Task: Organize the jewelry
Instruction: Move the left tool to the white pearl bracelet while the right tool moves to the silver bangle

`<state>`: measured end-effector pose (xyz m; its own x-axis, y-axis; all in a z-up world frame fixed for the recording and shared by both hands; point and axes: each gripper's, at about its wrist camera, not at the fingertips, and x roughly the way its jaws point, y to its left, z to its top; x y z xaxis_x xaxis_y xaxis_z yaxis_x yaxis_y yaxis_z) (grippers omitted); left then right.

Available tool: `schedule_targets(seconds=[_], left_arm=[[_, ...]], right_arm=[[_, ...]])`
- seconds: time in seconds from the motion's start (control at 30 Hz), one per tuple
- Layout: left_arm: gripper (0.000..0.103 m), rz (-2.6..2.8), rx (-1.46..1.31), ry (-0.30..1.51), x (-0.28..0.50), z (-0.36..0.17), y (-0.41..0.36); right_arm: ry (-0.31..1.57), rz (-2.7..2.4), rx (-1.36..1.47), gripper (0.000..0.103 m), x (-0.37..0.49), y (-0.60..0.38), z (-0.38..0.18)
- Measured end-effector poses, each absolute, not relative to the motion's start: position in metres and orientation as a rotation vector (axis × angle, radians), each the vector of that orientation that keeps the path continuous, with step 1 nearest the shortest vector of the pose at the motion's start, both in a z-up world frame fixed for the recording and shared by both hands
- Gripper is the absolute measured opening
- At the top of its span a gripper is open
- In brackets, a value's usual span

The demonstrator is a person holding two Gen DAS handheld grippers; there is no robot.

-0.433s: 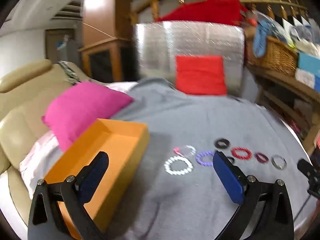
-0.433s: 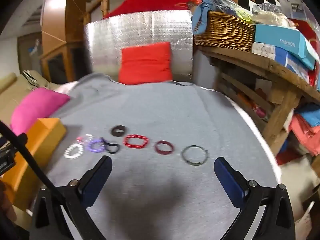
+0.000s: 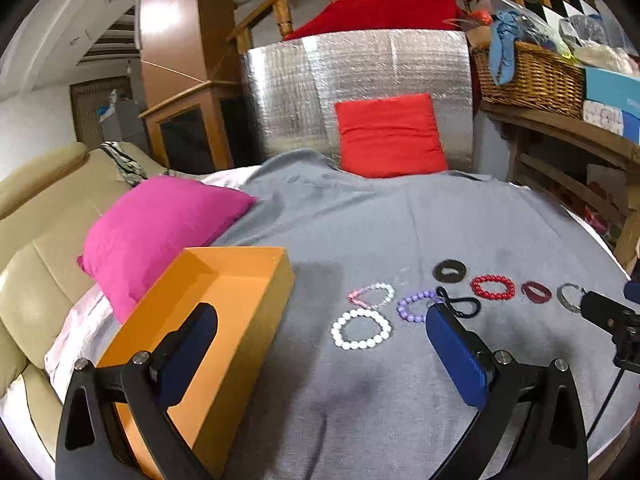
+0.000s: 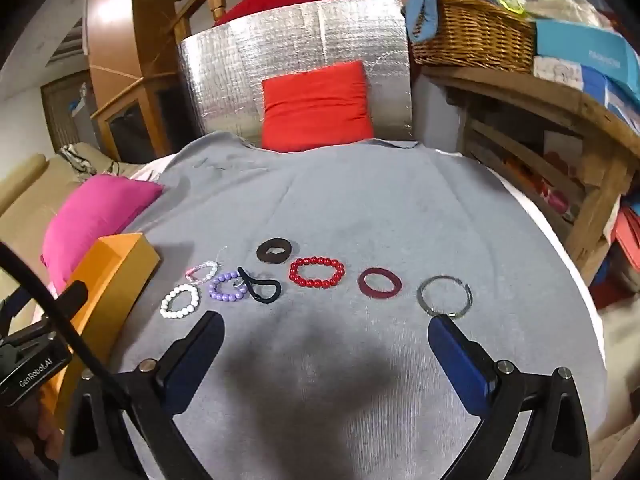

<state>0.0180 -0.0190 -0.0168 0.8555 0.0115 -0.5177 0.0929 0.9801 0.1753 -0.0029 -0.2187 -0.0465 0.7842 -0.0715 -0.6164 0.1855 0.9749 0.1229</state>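
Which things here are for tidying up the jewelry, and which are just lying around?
For the job: orange box, white bead bracelet, purple bead bracelet, red bead bracelet, silver bangle, both open grippers.

Just lying around: pink pillow, red cushion, wicker basket.

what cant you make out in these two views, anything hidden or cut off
- Orange box: its near floor is hidden by the left gripper in the left wrist view; a cable and camera mount cover much of it in the right wrist view.
- Purple bead bracelet: its near side is covered by a fingertip in the left wrist view.
- Grey ring: partly hidden by the other gripper's body there.
- Clear pink bracelet: too small to make out its clasp.
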Motion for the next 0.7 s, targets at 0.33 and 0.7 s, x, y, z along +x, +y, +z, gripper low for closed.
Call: schedule_targets(seconds=[0.33, 0.7], left_arm=[[0.103, -0.038, 0.168, 0.596, 0.032, -0.021, -0.011], [0.103, -0.066, 0.169, 0.627, 0.033, -0.028, -0.010]], right_arm=[[0.674, -0.119, 0.192, 0.103, 0.000, -0.226, -0.051], [0.680, -0.200, 0.209, 0.101, -0.021, -0.289, -0.057]])
